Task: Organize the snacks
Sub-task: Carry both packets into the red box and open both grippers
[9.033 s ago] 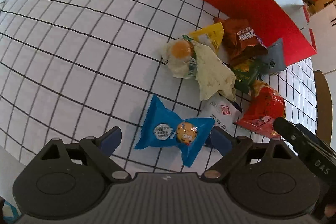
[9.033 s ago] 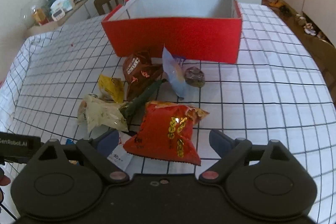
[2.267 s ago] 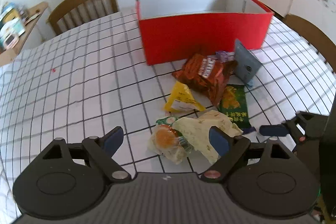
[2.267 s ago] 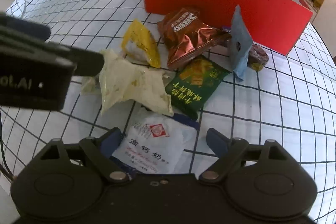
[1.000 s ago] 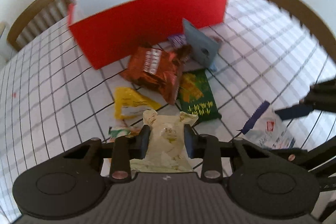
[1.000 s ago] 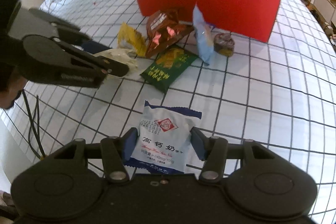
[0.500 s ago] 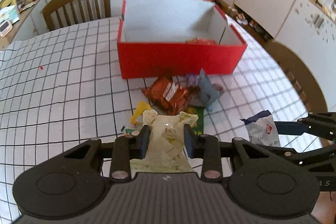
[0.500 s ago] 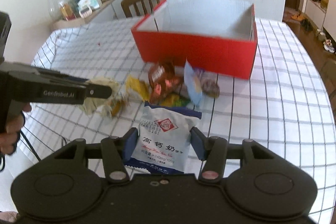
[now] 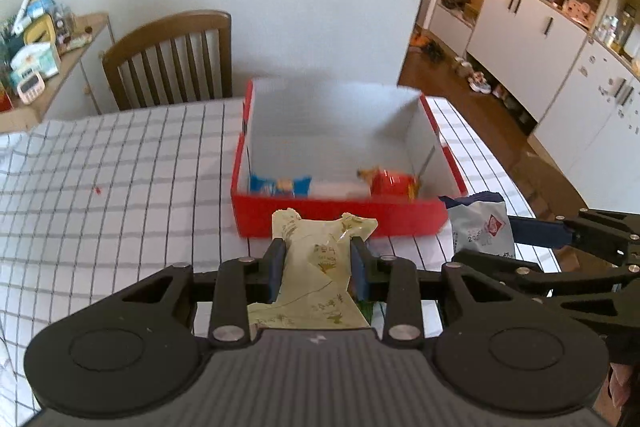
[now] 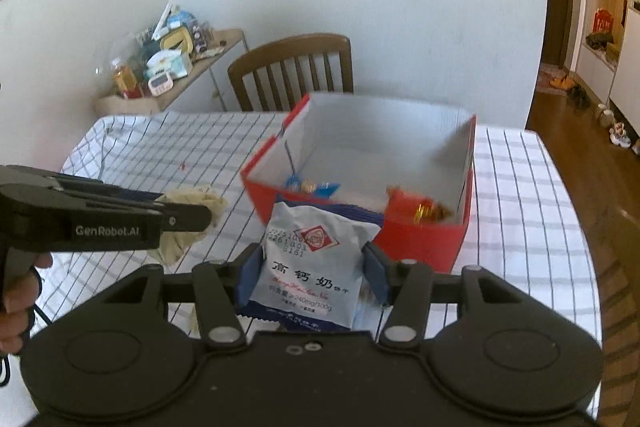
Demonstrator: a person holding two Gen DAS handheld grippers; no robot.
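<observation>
My left gripper is shut on a pale yellow-green snack packet and holds it in the air in front of the red box. My right gripper is shut on a white and blue milk-candy bag, also raised near the box. Inside the box lie a blue candy packet and a red chip bag. The right gripper's bag shows in the left wrist view; the left gripper's packet shows in the right wrist view.
The table carries a white checked cloth. A wooden chair stands behind the table. A side shelf with clutter is at the back left. White cabinets stand at the right. The other snacks on the table are hidden below the grippers.
Both grippers have risen and moved toward the red box with their packets. The box interior now shows, and the loose snacks have dropped out of view.
</observation>
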